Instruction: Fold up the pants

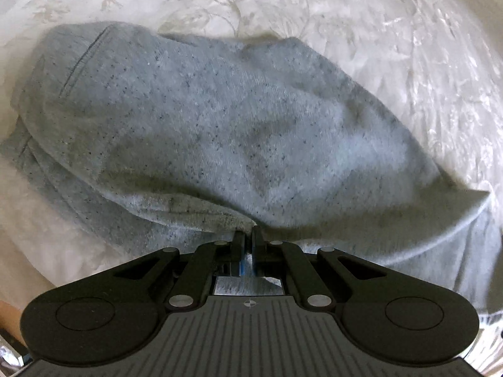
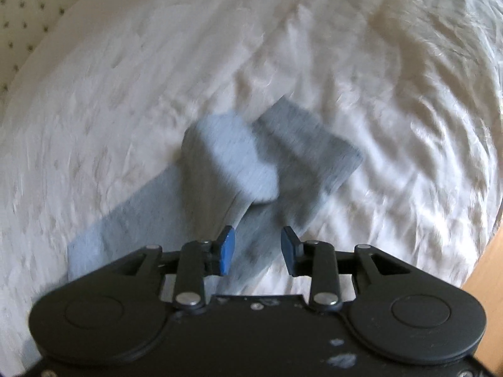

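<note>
**Left gripper clamped on grey pants, right gripper apart above the legs**

The grey speckled pants (image 1: 220, 119) lie on a white embroidered bedspread (image 1: 393, 47), which serves as the landmark here. In the left wrist view the upper part of the pants bulges across the middle of the bedspread, with a slanted pocket seam (image 1: 83, 59) toward its far left. The left gripper (image 1: 248, 235) has its fingers drawn together, pinching a fold of the pants' near edge between them.

In the right wrist view the pant legs (image 2: 283, 163) rest on the middle of the bedspread, one end folded over the other, though motion blur softens the outlines. The right gripper (image 2: 259, 248) hangs over the near part of the fabric with its blue pads (image 2: 227, 249) spread apart, holding nothing. A dotted cloth (image 2: 28, 15) edges the bedspread's far left
</note>
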`<state>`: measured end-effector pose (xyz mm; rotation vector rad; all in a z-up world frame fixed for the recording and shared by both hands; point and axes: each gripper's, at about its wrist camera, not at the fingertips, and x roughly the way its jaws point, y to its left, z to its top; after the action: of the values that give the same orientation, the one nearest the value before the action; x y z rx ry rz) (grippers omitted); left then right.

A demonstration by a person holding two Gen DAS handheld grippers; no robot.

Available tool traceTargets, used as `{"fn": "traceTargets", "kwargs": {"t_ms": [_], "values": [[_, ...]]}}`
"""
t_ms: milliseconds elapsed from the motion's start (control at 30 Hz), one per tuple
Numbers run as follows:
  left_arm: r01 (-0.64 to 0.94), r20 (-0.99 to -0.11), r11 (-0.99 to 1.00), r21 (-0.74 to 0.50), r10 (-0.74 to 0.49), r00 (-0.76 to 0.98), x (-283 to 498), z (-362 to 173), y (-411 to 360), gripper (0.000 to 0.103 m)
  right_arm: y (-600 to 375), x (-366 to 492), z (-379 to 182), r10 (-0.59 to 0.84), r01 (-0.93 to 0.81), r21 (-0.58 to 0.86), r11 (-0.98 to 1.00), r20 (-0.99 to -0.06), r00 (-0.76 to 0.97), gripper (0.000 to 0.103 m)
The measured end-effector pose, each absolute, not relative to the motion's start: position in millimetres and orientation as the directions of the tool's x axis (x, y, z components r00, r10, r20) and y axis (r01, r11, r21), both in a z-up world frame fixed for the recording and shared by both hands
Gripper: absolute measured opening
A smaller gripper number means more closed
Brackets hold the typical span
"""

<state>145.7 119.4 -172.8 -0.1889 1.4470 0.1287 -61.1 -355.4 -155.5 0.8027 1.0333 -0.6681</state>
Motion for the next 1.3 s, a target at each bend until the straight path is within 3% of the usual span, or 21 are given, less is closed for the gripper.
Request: {"fn": "traceTargets", "kwargs": {"t_ms": [33,100,300,367,400,433,567,667,800,900,1033,1300], "values": [[-0.208,-0.992,0.977,-0.042,-0.016,0.125,143.3,-171.8,117.3,0.003,-362.4,-60.5,-158.3,-0.096,0.802,0.276,0.530,-0.920,0.379,0.047],[-0.223,-0.991,0.974,-0.029,0.001,0.132,140.8,-166.8,115.2,0.003,-382.2,-58.6,-168.5,-0.044,0.810,0.337,0.481,-0.913,0.406,0.054],[-0.259,-0.987,0.966,0.015,0.056,0.152,131.1,-156.1,103.9,0.003,-409.6,-48.1,-209.9,0.147,0.820,0.477,0.316,-0.879,0.454,0.055],[-0.270,-0.985,0.963,0.024,0.069,0.160,129.9,-154.0,99.5,0.003,-411.4,-46.8,-218.5,0.177,0.820,0.507,0.265,-0.862,0.476,0.047],[-0.271,-0.984,0.962,0.027,0.074,0.162,129.8,-152.6,100.3,0.003,-413.4,-45.4,-219.9,0.177,0.817,0.520,0.251,-0.854,0.489,0.023],[-0.270,-0.983,0.962,0.033,0.079,0.163,130.6,-152.2,99.9,0.003,-414.4,-44.3,-218.0,0.167,0.812,0.526,0.251,-0.850,0.499,0.008],[-0.256,-0.982,0.967,0.020,0.068,0.178,130.6,-146.5,96.1,0.004,-399.7,-44.9,-159.9,-0.012,0.747,0.479,0.461,-0.838,0.545,0.007],[-0.217,-0.977,0.975,0.040,0.083,0.195,124.0,-141.9,90.0,0.004,-374.3,-53.6,-125.3,-0.157,0.673,0.331,0.661,-0.817,0.556,0.007],[-0.198,-0.983,0.977,0.074,0.105,0.149,118.0,-160.1,85.2,0.004,-365.4,-52.6,-181.4,-0.128,0.666,0.154,0.730,-0.927,0.353,0.006],[-0.192,-0.984,0.977,0.091,0.118,0.136,113.2,-164.4,84.3,0.004,-374.1,-62.0,-197.0,-0.086,0.713,0.188,0.676,-0.940,0.329,0.006],[-0.199,-0.983,0.978,0.065,0.097,0.157,115.6,-155.8,86.8,0.004,-378.8,-54.3,-170.0,-0.099,0.682,0.225,0.696,-0.911,0.401,0.005],[-0.166,-0.928,0.985,-0.054,0.012,0.373,109.1,-97.5,77.6,0.004,-383.7,-33.2,-85.6,-0.217,0.559,0.237,0.795,-0.749,0.626,0.005]]}}
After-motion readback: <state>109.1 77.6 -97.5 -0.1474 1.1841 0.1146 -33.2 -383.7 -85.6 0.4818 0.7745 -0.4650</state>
